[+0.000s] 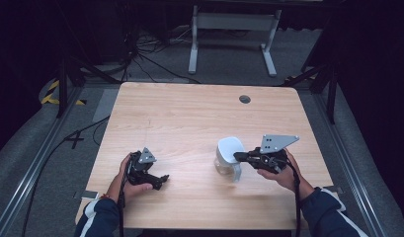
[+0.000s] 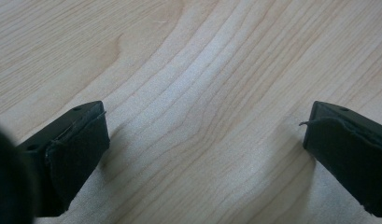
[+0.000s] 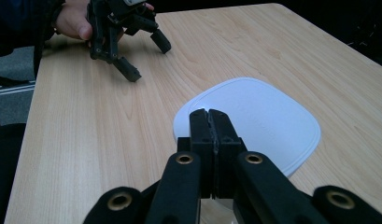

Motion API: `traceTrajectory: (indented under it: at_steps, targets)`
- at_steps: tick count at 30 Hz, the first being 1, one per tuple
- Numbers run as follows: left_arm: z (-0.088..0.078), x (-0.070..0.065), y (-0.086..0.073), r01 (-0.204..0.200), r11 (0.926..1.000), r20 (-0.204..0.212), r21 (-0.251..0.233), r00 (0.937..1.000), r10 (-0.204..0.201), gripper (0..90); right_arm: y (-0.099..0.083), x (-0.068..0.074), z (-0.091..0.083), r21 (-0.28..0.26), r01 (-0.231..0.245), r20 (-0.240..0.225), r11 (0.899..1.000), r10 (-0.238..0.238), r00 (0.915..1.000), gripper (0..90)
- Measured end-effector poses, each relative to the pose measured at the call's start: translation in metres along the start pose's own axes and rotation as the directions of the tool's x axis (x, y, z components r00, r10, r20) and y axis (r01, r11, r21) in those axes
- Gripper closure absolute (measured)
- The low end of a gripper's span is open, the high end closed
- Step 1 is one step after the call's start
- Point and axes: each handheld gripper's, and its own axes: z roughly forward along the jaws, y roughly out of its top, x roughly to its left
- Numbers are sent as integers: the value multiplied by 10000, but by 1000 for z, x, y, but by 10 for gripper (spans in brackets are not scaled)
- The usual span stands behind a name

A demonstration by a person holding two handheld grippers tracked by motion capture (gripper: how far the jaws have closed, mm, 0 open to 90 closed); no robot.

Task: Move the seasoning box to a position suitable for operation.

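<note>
A white-lidded jar [image 1: 228, 158] is reached by the closed, empty-looking right gripper [image 1: 237, 157]; the left gripper [image 1: 162, 180] is held wide open, empty; a grasp likely follows.

Wooden table [image 1: 189, 118] bears a white-lidded container [image 1: 229, 157]

Container [image 1: 228, 157] on table [image 1: 189, 113], right of centre; left tongs [image 1: 159, 181] well apart leftward.
</note>
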Motion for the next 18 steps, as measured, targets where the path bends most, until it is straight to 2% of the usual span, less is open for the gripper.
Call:
traceTrajectory:
  at_steps: [4, 6, 9, 10, 11, 12, 13, 15, 16, 17, 18]
  targets:
    - [0, -2, 3, 240, 9992, -79, 328, 9997, -238, 4, -1, 2, -1, -11, -103, -1, 9999, 103, 9999, 900]
    - [1, -2, 4, 254, 9994, -113, 215, 9996, -251, 10, -1, 3, -1, -6, -36, 118, 10000, 36, 9999, 900]
    - [2, -1, 5, 259, 9996, -162, -148, 9995, -262, 65, -1, 3, -1, 3, -17, 58, 10000, 17, 10000, 900]
    - [3, -1, 6, 387, 9989, -214, -264, 9990, -393, 102, -1, 3, -1, -4, -33, 47, 10000, 33, 10000, 900]
    - [3, -1, 8, 410, 9984, -169, -382, 9990, -416, 174, -1, 3, -2, 41, 22, 50, 10000, -22, 10000, 900]
    - [4, -1, 11, 502, 9982, 55, -331, 9987, -501, 193, -1, 4, -2, 80, 88, 64, 9999, -88, 9999, 900]
    - [5, -2, 15, 408, 9989, 147, -220, 9991, -405, 206, 0, 4, -3, 120, 133, 102, 9998, -134, 9999, 900]
    - [7, -7, 22, 56, 9987, -101, -499, 9999, -61, 273, 0, 4, -3, 121, 134, 94, 9998, -135, 9999, 900]
    - [7, -9, 28, -43, 9986, -51, -533, 10000, 41, 313, -1, 4, -3, 117, 144, 99, 9998, -146, 9998, 900]
    - [7, -9, 28, -43, 9986, -51, -533, 10000, 41, 330, -1, 4, -3, 117, 144, 99, 9998, -146, 9998, 900]
    - [8, -13, 35, -128, 9979, -87, -636, 9999, 122, 330, -1, 4, -3, 101, 109, 66, 9999, -110, 9999, 900]
